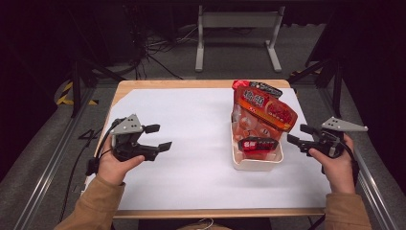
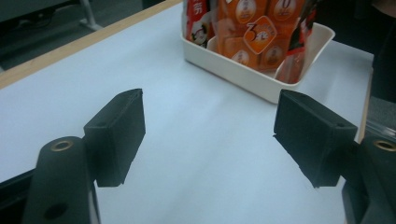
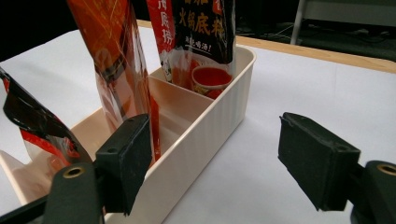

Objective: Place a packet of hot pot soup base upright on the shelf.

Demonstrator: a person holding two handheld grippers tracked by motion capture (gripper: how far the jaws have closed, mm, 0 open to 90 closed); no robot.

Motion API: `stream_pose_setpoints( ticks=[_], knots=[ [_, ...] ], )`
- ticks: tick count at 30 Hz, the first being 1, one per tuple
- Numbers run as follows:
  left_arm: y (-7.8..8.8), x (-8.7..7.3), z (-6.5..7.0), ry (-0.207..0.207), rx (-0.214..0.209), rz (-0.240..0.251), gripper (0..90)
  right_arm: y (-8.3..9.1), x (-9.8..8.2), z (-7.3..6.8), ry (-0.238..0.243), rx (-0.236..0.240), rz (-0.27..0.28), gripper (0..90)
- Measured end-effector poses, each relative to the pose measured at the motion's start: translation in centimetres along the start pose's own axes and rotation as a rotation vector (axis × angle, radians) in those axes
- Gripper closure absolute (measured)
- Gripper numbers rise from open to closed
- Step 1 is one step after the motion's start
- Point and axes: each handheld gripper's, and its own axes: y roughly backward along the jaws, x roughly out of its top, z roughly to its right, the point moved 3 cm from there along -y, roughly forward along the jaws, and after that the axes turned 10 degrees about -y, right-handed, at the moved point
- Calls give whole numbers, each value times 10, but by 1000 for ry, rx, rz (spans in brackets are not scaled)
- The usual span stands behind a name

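Note:
A white divided bin [image 1: 256,165] stands on the right half of the white sheet [image 1: 191,115]. Several red and orange snack packets [image 1: 265,112] stand upright in it, with a small dark red packet [image 1: 256,143] in its near compartment. My left gripper [image 1: 160,137] hovers at the table's left, well apart from the bin, jaws open and empty. In the left gripper view [image 2: 208,135] the bin [image 2: 233,74] and an orange packet [image 2: 254,32] lie ahead. My right gripper [image 1: 297,134] is open just right of the bin. In the right gripper view [image 3: 215,158] the bin wall [image 3: 205,135] and a red packet [image 3: 116,60] are close.
The wooden table edge [image 1: 201,84] frames the sheet. Metal rails [image 1: 52,158] run along both sides. A grey stand [image 1: 237,28] and cables lie on the floor beyond the table. Bare sheet stretches between my left gripper and the bin.

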Motion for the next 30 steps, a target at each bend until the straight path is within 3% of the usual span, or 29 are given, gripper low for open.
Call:
stream_pose_setpoints(
  ticks=[5, 11, 14, 21, 30],
  knots=[
    [5, -26, -5, 29, 56, 8, 258, -1, -4, 1, -10, 2, -9, 257],
    [8, -51, -10, 76, 74, -7, 255, -5, -9, 3, -9, 5, -17, 256],
    [9, -62, -16, 117, 78, 9, 254, -5, -11, 5, -8, 7, -13, 251],
    [6, -83, -21, 116, 125, -24, 255, -5, -17, 13, -14, 1, -5, 249],
    [1, -100, -24, 152, 127, -11, 260, -6, -20, 15, -15, -5, -8, 247]
  ],
)
